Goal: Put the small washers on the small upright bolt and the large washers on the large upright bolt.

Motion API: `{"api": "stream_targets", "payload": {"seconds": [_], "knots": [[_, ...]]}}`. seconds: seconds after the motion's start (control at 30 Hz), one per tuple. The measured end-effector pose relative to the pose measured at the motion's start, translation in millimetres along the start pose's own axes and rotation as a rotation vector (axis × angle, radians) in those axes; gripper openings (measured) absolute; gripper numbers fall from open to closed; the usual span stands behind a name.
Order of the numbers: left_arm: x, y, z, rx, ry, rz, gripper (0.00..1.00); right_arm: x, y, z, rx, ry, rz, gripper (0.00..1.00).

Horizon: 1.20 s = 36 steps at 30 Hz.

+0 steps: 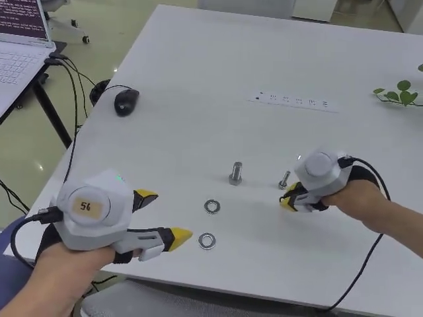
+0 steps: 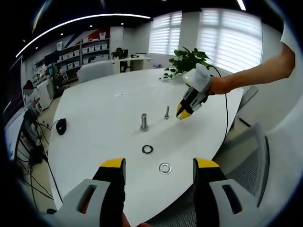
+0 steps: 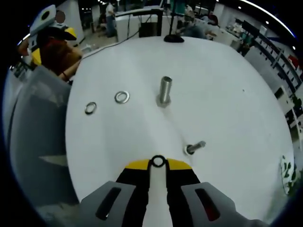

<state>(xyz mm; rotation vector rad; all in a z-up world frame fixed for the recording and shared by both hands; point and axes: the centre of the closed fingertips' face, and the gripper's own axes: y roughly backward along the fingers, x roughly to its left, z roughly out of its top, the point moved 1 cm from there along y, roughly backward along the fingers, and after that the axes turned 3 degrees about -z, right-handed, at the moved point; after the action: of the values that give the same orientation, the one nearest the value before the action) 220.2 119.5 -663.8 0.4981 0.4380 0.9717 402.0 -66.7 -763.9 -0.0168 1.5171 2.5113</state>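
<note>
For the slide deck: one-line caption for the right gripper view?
Right gripper shut on a small washer near the small bolt; large bolt and two washers beyond.

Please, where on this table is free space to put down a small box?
Free: the bare stretch between the mouse and the power strip, and the table beyond the strip. Crowded: the near middle, around the large bolt, small bolt, two loose washers, left gripper and right gripper.
</note>
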Motion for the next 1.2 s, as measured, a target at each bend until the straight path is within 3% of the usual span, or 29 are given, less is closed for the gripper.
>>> {"api": "stream_targets", "payload": {"seconds": [0.27, 0.53, 0.83, 1.2], "knots": [[-3.3, -4.4, 3.2, 0.0, -0.008, -0.014, 0.57, -30.9, 18.0, 1.8, 0.01, 0.032, -0.043, 0.13], [-1.8, -3.0, 1.6, 0.007, -0.007, -0.011, 0.57, -53.7, 27.7, 13.7, 0.01, 0.064, -0.063, 0.13], [-2.3, -2.0, 2.4, 0.007, -0.003, -0.007, 0.57, -56.3, 34.0, 35.2, 0.022, 0.124, -0.048, 0.13], [-1.2, 0.2, -1.8, 0.008, 0.012, 0.004, 0.57, -44.0, 16.7, 30.6, 0.074, 0.169, 0.014, 0.13]]}}
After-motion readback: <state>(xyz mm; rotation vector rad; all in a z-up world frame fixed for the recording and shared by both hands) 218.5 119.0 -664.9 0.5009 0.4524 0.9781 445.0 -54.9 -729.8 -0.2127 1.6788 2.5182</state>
